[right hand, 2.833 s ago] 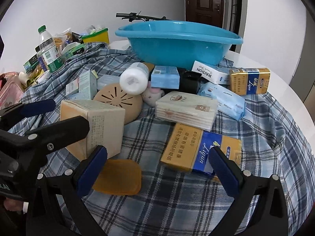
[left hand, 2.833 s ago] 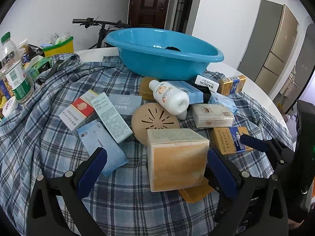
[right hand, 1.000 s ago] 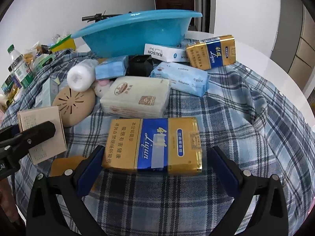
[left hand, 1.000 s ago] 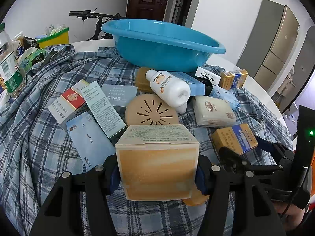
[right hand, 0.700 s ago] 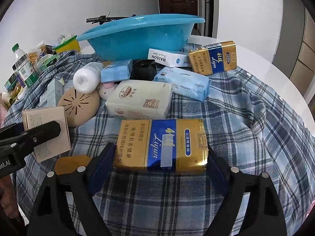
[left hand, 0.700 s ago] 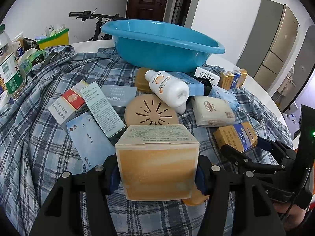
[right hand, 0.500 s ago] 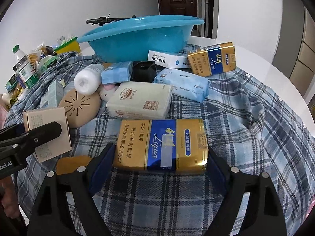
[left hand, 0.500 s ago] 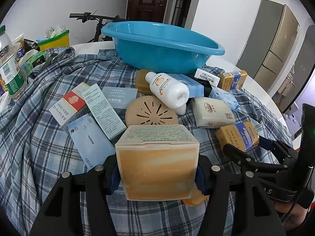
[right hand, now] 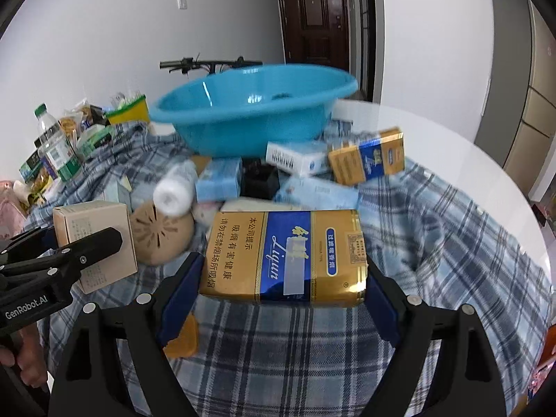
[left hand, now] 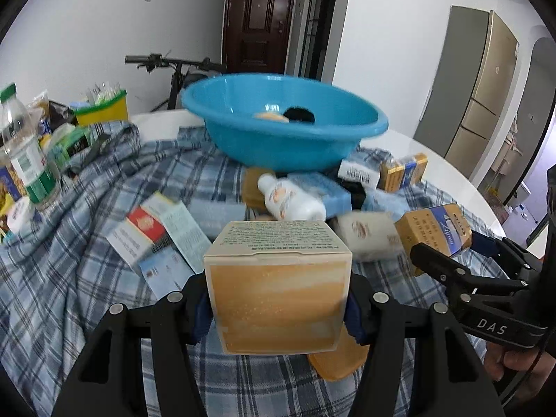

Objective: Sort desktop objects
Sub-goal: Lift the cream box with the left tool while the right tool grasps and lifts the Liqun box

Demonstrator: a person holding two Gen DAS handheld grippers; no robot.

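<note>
Both tools grip boxes above the plaid-covered counter.

Our left tool (left hand: 278, 307) clamps the orange box (left hand: 278, 299) between its blue pads; our right tool (right hand: 281, 286) has just closed on the gold-and-blue carton (right hand: 285, 255), which its pads now pinch at both ends. Both boxes sit near the counter's front edge, above the plaid cloth (right hand: 434, 264). Beyond them lie a white bottle (left hand: 290, 199), a tan round disc (right hand: 161, 234) and more small boxes, with the blue basin (left hand: 283, 121) toward the far edge. A bicycle (left hand: 173, 66) and a dark door (left hand: 259, 22) stand behind.

Both wrist views close, angled down; share blue basin (left hand: 285, 132), plaid cloth (right hand: 434, 243).
</note>
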